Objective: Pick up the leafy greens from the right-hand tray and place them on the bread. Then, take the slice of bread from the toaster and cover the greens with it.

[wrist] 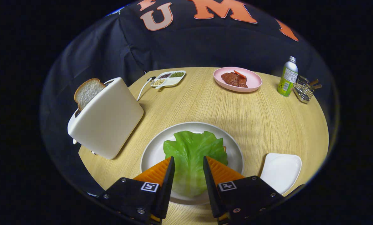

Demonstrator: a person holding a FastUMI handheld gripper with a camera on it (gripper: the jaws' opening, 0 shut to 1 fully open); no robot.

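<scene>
tool [189, 162] fingers stand spread, one at each side of the single leafy greens [191, 156] leaf, gripping nothing. tabletop [205, 103] carries one toaster [106, 117] with one bread slice [88, 91] half sunk in its slot. one round plate [153, 153] holds the greens, which hide the bread [224, 148] beneath but for a crust sliver. right-hand tray [281, 170] is partly cut off. pink plate [250, 81] bears something reddish, hard to make out.
</scene>
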